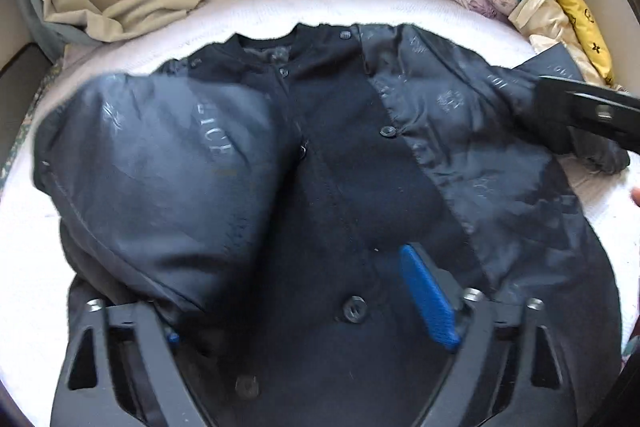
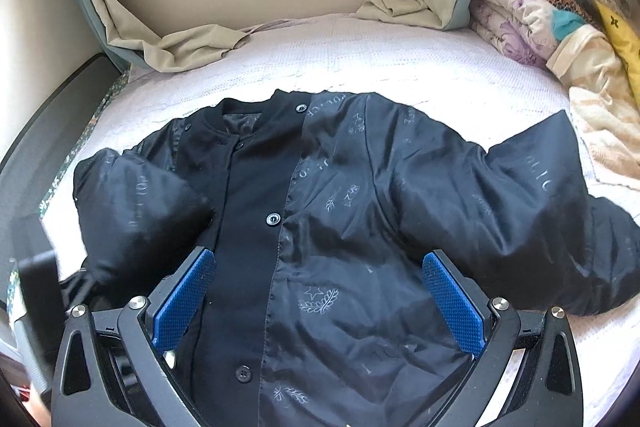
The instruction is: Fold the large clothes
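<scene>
Blue ribbed pads of the right tool [image 2: 318, 301] stand spread, empty, above a glossy dark satin jacket [image 2: 332, 227]; left tool [image 1: 312, 307] also spread, on a white knit bedspread [image 2: 400, 67].

Black tool [image 2: 318, 301] frames, blue textured pads [image 2: 452, 303], silver screws [image 2: 500, 303]

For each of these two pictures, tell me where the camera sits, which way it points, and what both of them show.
Left wrist view: sits on the left gripper, tilted down at the dark jacket on the white bed cover; its open jaws fill the bottom edge, and the right gripper's finger pokes in at the right.
Right wrist view: sits on the right gripper, tilted down over the jacket's front; its open blue pads frame the fabric.
Shared: the jacket, the bed cover, the beige curtain and the pile of bedding.
</scene>
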A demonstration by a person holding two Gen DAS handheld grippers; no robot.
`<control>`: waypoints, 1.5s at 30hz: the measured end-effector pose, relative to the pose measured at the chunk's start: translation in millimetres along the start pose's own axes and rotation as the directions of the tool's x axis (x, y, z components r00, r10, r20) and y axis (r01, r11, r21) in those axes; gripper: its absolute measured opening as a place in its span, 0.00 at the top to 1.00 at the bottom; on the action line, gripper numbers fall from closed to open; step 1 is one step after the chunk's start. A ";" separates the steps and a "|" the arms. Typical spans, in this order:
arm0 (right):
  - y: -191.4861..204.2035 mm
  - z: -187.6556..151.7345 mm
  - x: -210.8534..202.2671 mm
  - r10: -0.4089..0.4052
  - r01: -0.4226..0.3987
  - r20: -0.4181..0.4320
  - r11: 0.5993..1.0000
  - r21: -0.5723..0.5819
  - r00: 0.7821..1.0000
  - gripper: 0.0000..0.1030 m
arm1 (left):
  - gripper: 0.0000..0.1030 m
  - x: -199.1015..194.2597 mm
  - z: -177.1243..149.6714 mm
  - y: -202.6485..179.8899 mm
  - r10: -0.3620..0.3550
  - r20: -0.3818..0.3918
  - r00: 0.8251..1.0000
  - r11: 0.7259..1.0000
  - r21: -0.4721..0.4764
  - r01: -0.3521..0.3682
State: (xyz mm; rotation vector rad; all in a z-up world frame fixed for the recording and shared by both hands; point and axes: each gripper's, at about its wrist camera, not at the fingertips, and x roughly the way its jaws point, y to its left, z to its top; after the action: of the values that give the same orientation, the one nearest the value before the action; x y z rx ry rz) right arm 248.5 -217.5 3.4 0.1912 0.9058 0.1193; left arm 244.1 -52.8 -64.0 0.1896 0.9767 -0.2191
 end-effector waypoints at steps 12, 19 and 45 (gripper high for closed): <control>17.2 -4.5 -1.5 -0.054 0.058 0.043 0.994 -0.090 0.998 0.05 | 0.03 -84.6 -27.7 82.2 0.145 0.038 0.989 0.959 -0.252 -0.131; 60.3 -15.3 4.5 -0.011 0.015 0.021 0.977 -0.212 1.000 0.45 | 0.03 -104.5 -18.9 158.7 0.335 0.046 0.941 0.874 -0.387 -0.292; 235.6 2.2 100.4 -0.096 0.069 -0.055 0.926 -0.372 0.994 0.80 | 0.03 -146.9 -40.0 259.0 0.244 0.120 0.962 0.678 -0.731 -0.081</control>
State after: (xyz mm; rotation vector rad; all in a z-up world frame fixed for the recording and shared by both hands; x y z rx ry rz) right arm 306.4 30.6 -21.9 -0.2046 0.9451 0.2177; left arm 202.1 220.9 52.5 -0.4747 0.7633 0.3241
